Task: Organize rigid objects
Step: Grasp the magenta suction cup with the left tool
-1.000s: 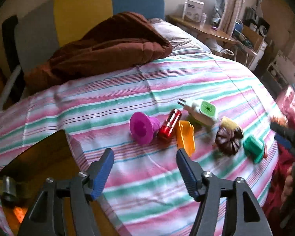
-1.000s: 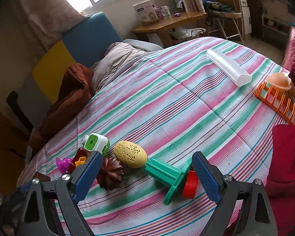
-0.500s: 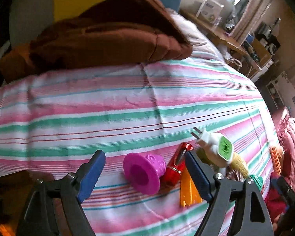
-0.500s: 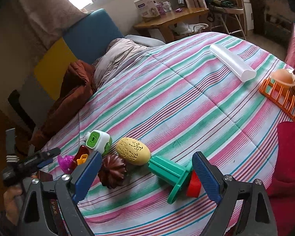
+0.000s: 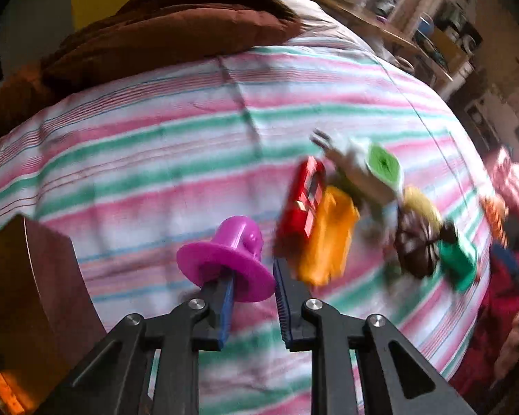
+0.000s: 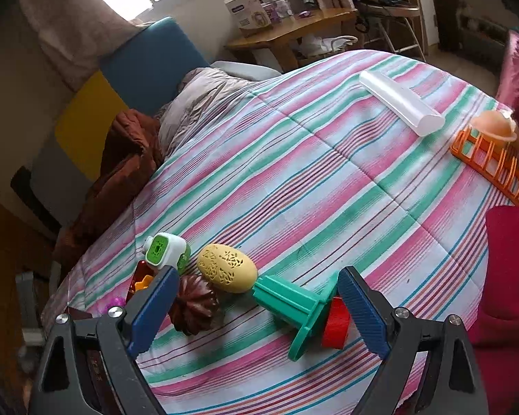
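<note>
Left wrist view: left tool (image 5: 251,302) clamps one magenta spool (image 5: 230,261) above the striped bed (image 5: 155,145); right tool (image 6: 256,311) gapes empty over one green spool (image 6: 294,307).

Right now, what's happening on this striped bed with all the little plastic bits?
A person is tidying small objects with two handheld grippers. The left gripper has its jaws closed on the flange of a magenta flanged spool, apparently raised above the striped bedspread. The right gripper hovers open over a green flanged piece and a red ring.
</note>
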Tool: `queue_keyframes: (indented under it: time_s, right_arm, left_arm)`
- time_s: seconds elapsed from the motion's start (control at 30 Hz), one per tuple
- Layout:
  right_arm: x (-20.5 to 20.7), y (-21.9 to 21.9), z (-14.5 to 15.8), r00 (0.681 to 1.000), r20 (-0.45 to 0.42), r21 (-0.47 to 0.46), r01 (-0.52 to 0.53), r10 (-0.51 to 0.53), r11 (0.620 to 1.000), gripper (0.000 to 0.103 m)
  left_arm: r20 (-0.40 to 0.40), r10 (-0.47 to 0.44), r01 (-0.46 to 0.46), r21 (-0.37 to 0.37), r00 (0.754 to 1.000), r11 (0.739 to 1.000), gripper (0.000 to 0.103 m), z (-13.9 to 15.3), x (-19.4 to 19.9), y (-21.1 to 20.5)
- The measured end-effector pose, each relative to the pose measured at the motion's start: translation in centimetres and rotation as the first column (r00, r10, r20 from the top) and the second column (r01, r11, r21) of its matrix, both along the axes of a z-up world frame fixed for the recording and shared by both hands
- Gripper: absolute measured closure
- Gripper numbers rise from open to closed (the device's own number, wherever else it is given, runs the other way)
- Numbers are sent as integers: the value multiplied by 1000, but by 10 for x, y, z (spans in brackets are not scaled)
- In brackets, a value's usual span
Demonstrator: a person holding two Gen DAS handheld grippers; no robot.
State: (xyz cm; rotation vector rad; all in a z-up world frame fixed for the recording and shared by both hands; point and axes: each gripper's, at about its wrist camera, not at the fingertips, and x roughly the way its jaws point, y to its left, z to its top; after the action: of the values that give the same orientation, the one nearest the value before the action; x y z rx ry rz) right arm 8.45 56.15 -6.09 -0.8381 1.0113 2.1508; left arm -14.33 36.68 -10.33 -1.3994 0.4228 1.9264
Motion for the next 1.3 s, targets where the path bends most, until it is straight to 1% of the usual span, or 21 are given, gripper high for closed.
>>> queue_keyframes:
  time_s: [0.07, 0.17, 0.27, 0.4, 0.5, 0.57, 0.67, 0.73, 0.77, 0.83, 0.87, 0.9, 0.93, 0.97, 1.0, 1.03, 1.1, 1.17, 1.23, 1.3]
  right_arm:
    - [3, 2, -1, 1000, -6, -12, 16, -17, 1000, 9]
    - [7, 6, -2, 999, -7, -22, 39, -39, 999, 9]
    - [10, 9, -4, 998, -11, -38, 57, -58, 998, 9]
    - [12, 11, -6, 998, -13, -52, 67, -67, 996, 9]
    - [13, 11, -6, 997, -13, -53, 69, -70, 996, 9]
    - [14, 12, -6, 997, -14, -56, 72, -72, 996, 9]
    - [16, 12, -5, 997, -21, -60, 77, -78, 995, 9]
    - [17, 13, -5, 996, -23, -64, 81, -83, 995, 9]
    - [17, 13, -6, 996, -22, -67, 82, -83, 994, 9]
    - [16, 12, -7, 997, -20, -72, 79, -81, 994, 9]
    - [15, 12, -7, 997, -17, -70, 78, -80, 994, 9]
    - [15, 12, -7, 997, -14, -70, 78, -79, 995, 9]
    - [15, 12, -8, 997, -13, -72, 76, -77, 994, 9]
    - [14, 12, -8, 997, -13, -76, 74, -75, 994, 9]
    - [14, 12, -8, 997, -13, -80, 72, -73, 994, 9]
    - [14, 12, -9, 997, -13, -81, 72, -74, 994, 9]
    - [15, 12, -9, 997, -14, -81, 74, -76, 994, 9]
    - [15, 13, -9, 997, -17, -85, 77, -79, 993, 9]
    - [15, 13, -9, 997, -20, -89, 79, -81, 993, 9]
    - [16, 13, -9, 996, -23, -90, 80, -83, 993, 9]
  left_arm:
    - [-24, -11, 11, 7, 1000, 1000, 86, 4, 12, -6]
    - [-8, -15, 16, 39, 1000, 999, 89, 9, 26, -16]
    - [8, -39, 38, 84, 999, 996, 91, 16, 49, -24]
    - [95, -51, 35, 170, 994, 985, 91, 16, 75, -37]
    - [183, -83, 34, 259, 979, 965, 91, 13, 96, -46]
    - [200, -107, 46, 288, 974, 956, 91, 14, 110, -50]
    - [214, -129, 67, 275, 968, 959, 88, 9, 120, -52]
    - [149, -93, 59, 216, 985, 975, 80, 8, 122, -54]
    - [128, -76, 51, 188, 989, 981, 79, 7, 121, -54]
    - [141, -59, 32, 185, 988, 982, 70, 8, 118, -59]
    - [135, -55, 29, 189, 989, 982, 68, 11, 118, -61]
    - [124, -54, 30, 186, 991, 982, 63, 13, 118, -64]
    - [104, -57, 38, 181, 993, 983, 58, 16, 119, -64]
    - [90, -69, 52, 177, 994, 983, 57, 18, 120, -64]
    - [81, -80, 65, 172, 993, 983, 52, 17, 120, -65]
    - [67, -93, 81, 158, 993, 984, 44, 18, 121, -63]
    - [55, -111, 101, 154, 992, 983, 37, 19, 125, -59]
    - [59, -116, 105, 159, 992, 982, 36, 19, 127, -57]
    - [55, -108, 98, 156, 993, 983, 34, 16, 128, -49]
    - [64, -97, 86, 151, 993, 985, 34, 12, 127, -41]
